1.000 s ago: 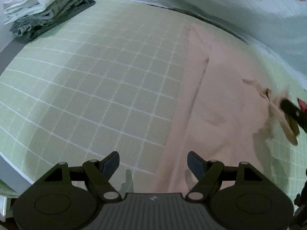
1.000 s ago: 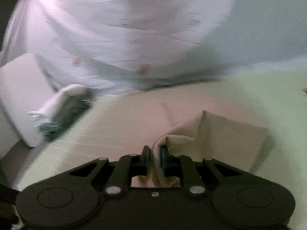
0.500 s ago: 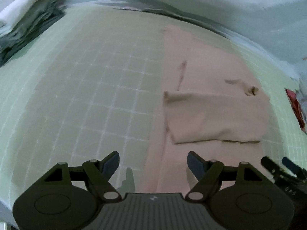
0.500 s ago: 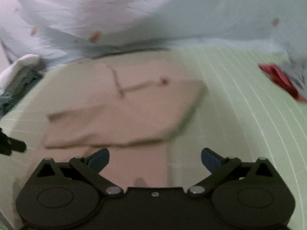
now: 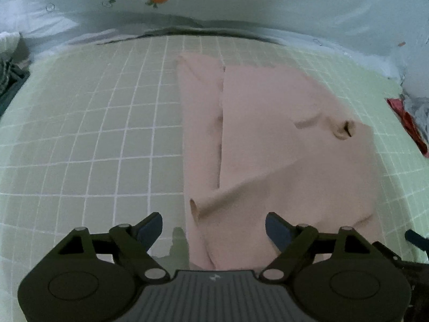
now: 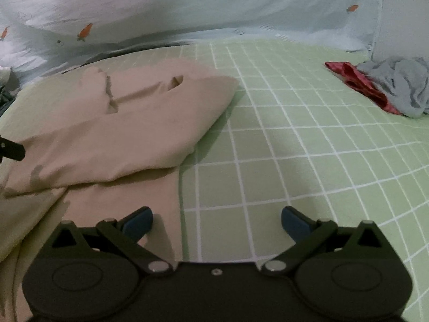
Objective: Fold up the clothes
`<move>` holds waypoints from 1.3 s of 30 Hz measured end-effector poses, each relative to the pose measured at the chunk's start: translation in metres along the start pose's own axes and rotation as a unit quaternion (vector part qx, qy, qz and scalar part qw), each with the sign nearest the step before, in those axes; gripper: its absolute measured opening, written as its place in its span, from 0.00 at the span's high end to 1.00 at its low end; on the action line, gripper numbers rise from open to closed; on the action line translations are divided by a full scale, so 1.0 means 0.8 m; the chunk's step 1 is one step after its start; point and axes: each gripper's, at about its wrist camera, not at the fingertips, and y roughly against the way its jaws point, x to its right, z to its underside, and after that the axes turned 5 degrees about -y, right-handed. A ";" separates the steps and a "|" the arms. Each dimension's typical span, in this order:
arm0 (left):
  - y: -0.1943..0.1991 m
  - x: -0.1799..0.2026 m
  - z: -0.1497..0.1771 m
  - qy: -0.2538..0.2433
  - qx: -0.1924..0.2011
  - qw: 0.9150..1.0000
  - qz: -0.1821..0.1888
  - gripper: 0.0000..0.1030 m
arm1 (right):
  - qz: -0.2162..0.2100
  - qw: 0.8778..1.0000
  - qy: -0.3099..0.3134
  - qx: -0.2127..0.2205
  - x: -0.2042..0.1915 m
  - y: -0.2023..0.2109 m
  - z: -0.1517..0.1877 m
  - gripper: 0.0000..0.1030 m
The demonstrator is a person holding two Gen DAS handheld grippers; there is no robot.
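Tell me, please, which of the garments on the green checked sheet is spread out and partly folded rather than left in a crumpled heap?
The beige garment, lying flat with one part folded over itself. The red garment and grey garment sit bunched together at the far right.

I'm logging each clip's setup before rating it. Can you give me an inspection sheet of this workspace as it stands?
Surface: green checked sheet, bare right of the work.
Job's things: beige garment, upper part folded over, lying flat.
Clutter: red cloth and grey cloth bunched far right; stacked clothes at the left edge.
Grippers: left gripper open, empty; right gripper open, empty, having just been opening.
Cables: nothing seen.
Surroundings: pale blue carrot-print bedding behind.
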 end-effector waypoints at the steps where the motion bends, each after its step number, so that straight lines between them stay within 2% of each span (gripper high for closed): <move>1: -0.003 -0.002 -0.002 -0.001 0.001 1.000 0.003 0.27 | 0.004 1.000 -0.003 0.002 -0.001 -0.001 -0.001 0.00; 2: -0.004 -0.002 -0.003 -0.006 0.004 1.000 0.006 0.32 | 0.007 1.000 -0.005 0.003 -0.002 -0.003 -0.001 0.00; 4: -0.005 -0.004 -0.003 -0.012 0.006 1.000 0.017 0.50 | 0.013 1.000 -0.009 0.002 -0.004 -0.004 -0.002 0.00; 5: -0.007 -0.004 -0.004 -0.012 0.005 1.000 0.024 0.69 | 0.015 1.000 -0.011 0.002 -0.005 -0.004 -0.003 0.00; 6: -0.010 -0.004 -0.006 -0.011 0.001 1.000 0.025 0.82 | 0.018 1.000 -0.013 0.002 -0.006 -0.005 -0.004 0.00; 8: -0.008 -0.005 -0.006 -0.010 0.003 1.000 0.020 0.92 | 0.021 1.000 -0.015 -0.002 -0.007 -0.005 -0.005 0.00; 10: 0.000 -0.011 -0.005 0.002 0.018 1.000 0.024 0.98 | 0.024 1.000 -0.016 -0.008 -0.008 -0.006 -0.008 0.00; 13: 0.022 -0.026 -0.010 0.030 0.048 0.998 0.039 0.98 | 0.027 0.999 -0.015 -0.017 -0.010 -0.006 -0.010 0.00; 17: 0.053 -0.050 -0.025 0.044 0.096 0.994 0.017 0.98 | 0.031 0.999 0.006 -0.024 -0.017 -0.001 -0.010 0.00; 21: 0.071 -0.101 -0.039 0.081 0.126 0.988 -0.023 0.98 | 0.029 0.999 0.026 -0.026 -0.028 0.004 -0.010 0.00; 25: 0.088 -0.164 -0.048 0.116 0.149 0.978 -0.087 0.98 | 0.020 0.998 0.047 -0.022 -0.041 0.007 -0.010 0.00; 30: 0.110 -0.243 -0.045 0.192 0.161 0.959 -0.131 0.98 | 0.020 0.998 0.066 -0.014 -0.053 0.015 -0.008 0.00; 33: 0.109 -0.267 -0.035 0.222 0.149 0.953 -0.143 0.98 | 0.022 0.997 0.072 -0.013 -0.059 0.021 -0.005 0.00; 35: 0.108 -0.274 -0.025 0.231 0.136 0.948 -0.171 0.97 | 0.023 0.997 0.076 -0.010 -0.061 0.025 -0.003 0.00; 37: 0.107 -0.281 -0.014 0.246 0.118 0.943 -0.190 0.86 | 0.026 0.996 0.079 -0.008 -0.064 0.030 -0.001 0.00; 39: 0.109 -0.282 -0.001 0.259 0.110 0.943 -0.178 0.70 | 0.029 0.996 0.081 -0.007 -0.066 0.036 0.002 0.00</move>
